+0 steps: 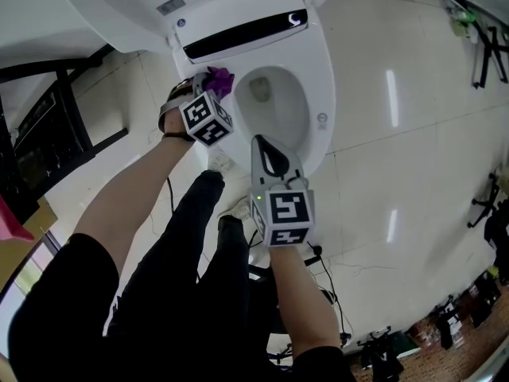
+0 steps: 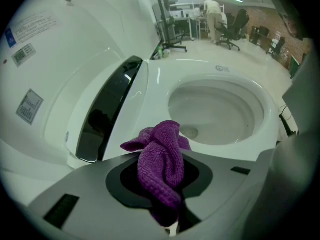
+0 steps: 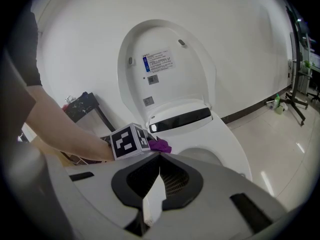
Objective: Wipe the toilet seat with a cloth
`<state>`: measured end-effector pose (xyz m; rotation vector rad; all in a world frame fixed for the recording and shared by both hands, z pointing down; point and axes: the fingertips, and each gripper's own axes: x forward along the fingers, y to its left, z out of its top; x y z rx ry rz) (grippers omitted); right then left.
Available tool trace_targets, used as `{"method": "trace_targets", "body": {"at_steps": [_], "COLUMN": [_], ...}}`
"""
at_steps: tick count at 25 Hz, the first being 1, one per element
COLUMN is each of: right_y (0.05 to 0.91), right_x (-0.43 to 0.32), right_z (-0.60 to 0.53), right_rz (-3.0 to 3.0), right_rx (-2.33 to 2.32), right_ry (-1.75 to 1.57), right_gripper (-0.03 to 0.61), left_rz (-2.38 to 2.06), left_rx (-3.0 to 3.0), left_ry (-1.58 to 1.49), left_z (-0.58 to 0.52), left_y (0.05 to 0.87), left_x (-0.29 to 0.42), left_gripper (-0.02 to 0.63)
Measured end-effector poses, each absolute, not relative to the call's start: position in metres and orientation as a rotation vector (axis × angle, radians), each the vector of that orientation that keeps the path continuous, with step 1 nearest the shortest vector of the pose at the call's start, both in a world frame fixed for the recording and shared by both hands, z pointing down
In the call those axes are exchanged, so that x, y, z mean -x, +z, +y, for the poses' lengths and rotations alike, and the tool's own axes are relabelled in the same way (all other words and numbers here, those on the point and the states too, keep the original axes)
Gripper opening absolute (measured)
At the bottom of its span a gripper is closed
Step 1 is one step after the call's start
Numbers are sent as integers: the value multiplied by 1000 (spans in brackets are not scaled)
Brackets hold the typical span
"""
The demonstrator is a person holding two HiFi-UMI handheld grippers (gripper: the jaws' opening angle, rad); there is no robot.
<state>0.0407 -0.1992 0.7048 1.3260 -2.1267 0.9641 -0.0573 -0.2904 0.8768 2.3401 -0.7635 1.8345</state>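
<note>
I see a person (image 2: 212,11) standing beside a black office chair (image 2: 234,23), and a black rack (image 1: 65,106) on the glossy tiled floor (image 1: 421,157).

Head view looks down; all 3 share toilet seat (image 1: 320,64).

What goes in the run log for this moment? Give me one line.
left gripper: shut on purple knitted cloth | cloth: at rear rim of white plastic toilet seat | right gripper: shut, empty, near seat front
</note>
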Motion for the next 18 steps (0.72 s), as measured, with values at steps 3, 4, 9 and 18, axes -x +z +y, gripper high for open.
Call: {"method": "trace_targets", "body": {"at_steps": [3, 4, 9, 18], "right_y": [700, 699, 690, 641], "right_x": [-38, -37, -35, -39], "right_z": [-201, -201, -201, -191], "right_rz": [-2139, -2143, -2154, -2187], "right_rx": [-1328, -1328, -1334, -1368], "right_ry": [960, 957, 943, 890], "right_gripper": [15, 15, 15, 15], "left_rz": [-787, -796, -832, -953], "left_rx": [-2323, -2316, -2277, -2322], "left_ry": [1839, 1841, 1850, 1636], "left_z": [-294, -294, -296, -270], "left_y": [874, 873, 866, 794], "left_x": [68, 72, 89, 101], "left_gripper": [100, 100, 100, 100]}}
